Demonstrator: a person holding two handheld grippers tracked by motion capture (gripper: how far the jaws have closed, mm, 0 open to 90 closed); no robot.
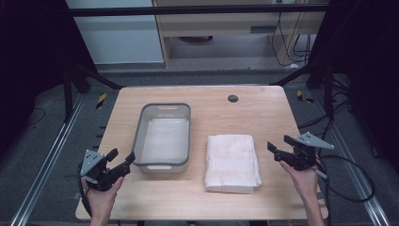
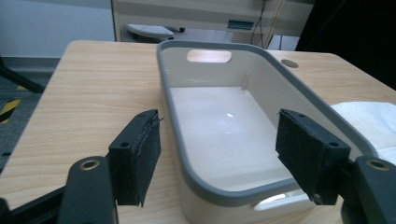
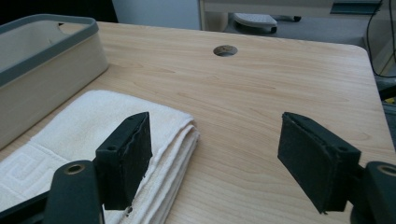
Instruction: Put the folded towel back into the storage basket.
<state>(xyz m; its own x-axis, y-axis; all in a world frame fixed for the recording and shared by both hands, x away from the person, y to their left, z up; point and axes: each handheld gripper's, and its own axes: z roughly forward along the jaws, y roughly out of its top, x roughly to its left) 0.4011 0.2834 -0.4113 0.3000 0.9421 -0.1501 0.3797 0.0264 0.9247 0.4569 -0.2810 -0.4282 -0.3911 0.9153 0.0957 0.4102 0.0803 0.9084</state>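
White folded towel (image 1: pixel 232 162) beside empty grey-rimmed bin (image 1: pixel 163 136) on tabletop (image 1: pixel 263 113); left tongs (image 1: pixel 123 161) and right tongs (image 1: pixel 277 146) wide open, empty, flanking both, likely staged for start.

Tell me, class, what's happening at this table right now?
A person holds a hand-held gripper in each hand at a wooden table. The left hand-held gripper is open beside the near corner of an empty grey-rimmed tub. The right hand-held gripper is open beside a folded white towel. Nothing is grasped.
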